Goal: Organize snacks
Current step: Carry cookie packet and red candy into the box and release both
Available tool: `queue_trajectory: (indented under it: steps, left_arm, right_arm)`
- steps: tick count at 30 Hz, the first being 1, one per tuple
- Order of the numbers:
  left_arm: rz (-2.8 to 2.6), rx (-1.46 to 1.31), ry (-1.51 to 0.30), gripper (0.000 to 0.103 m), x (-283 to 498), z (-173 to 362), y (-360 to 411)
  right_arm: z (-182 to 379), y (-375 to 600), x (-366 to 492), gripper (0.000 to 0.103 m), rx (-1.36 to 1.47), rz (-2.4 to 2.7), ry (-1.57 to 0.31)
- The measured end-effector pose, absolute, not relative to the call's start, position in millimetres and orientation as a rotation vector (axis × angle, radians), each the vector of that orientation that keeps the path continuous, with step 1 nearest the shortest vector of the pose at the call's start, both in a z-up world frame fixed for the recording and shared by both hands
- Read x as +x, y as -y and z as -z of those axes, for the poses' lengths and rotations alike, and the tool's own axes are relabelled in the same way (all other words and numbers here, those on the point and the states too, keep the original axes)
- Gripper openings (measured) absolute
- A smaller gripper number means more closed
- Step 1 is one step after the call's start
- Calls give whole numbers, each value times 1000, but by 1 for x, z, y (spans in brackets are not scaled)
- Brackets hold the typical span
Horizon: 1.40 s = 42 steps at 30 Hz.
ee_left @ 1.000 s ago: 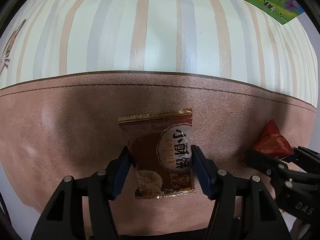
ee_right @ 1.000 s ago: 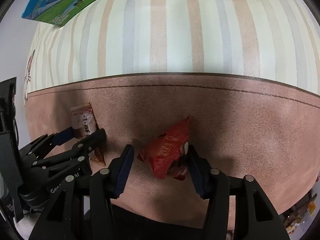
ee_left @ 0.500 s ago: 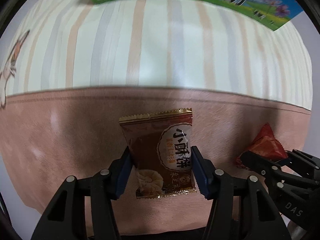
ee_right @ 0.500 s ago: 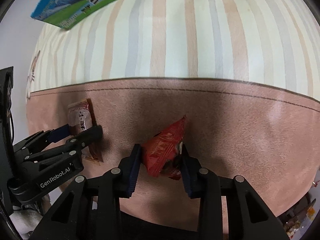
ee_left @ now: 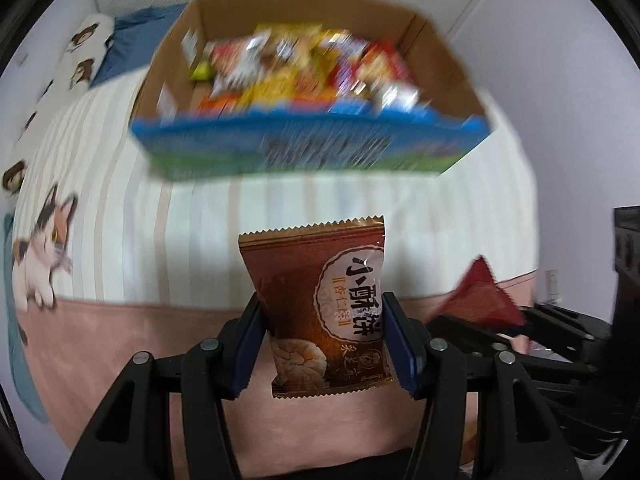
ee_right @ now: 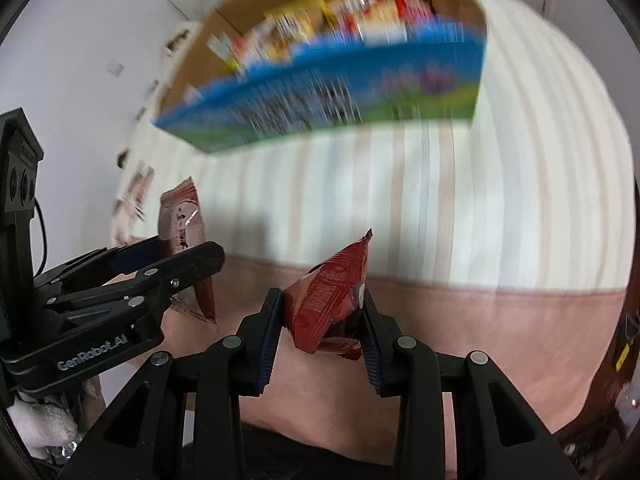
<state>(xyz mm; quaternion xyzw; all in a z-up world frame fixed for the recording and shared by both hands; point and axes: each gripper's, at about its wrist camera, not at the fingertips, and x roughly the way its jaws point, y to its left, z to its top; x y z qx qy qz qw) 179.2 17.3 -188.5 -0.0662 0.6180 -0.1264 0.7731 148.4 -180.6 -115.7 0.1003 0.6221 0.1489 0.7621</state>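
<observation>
Left gripper [ee_left: 322, 340]: jaws closed on the brown biscuit packet [ee_left: 320, 304], blue pads pressing both side edges. Pkt upright, centre-low in left wrist frame, gold crimped seal at top, round white label w/ dark characters on its right half, biscuit picture lower down.

Right gripper [ee_right: 320, 332]: jaws pinched on the red snack packet [ee_right: 330, 296], which sits crumpled and tilted, one corner pointing up-right. Centre-low of right wrist frame.

Both pkts off the surface, held over the pink band of the bedcover [ee_left: 120, 344]; striped cream section lies above it in frame.

Cardboard box [ee_left: 304, 92]: upper centre of left frame, upper centre-right of right frame, blue-and-green printed front wall, brown inside. Full of mixed wrappers, yellow/red/white; heavy motion blur, so individual items can't be told apart, print unreadable.

Cat print [ee_left: 40, 264] at left edge of left frame on the cover.

Grippers side by side: red pkt shows at right of left frame, brown pkt at left of right frame.
</observation>
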Motion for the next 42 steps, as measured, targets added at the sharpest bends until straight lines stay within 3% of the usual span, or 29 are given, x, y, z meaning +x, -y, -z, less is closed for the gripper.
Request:
queue_trajectory:
  steps: [9,14,25,36,37,40,42]
  left_arm:
    - [329,-158,-1250,54,258,115,-18]
    - [313,-126,-1268,54,323,105,-25]
    - [219,-65,-1626,54,458,205,-47]
    - [176,-49,-1721,54,474,252,-54]
    - [173,-59,-1730,55,473,255,-54]
    - [156,-85,-1747,55,471,258,-56]
    - [160,-94,-1737,59,469,257,-57]
  right_arm:
    - [43,156,213,39,211,-359,-1198]
    - [30,140,270,39,167,-361,-1176]
    - [103,94,404,39,14,-360,-1376]
    - [173,81,448,41,19,-369,-1544]
    - [177,82,450,44,15,-357,-1557]
    - [178,86,453,75,6,-332,-1555]
    - [177,90,453,81,10,-322,-1552]
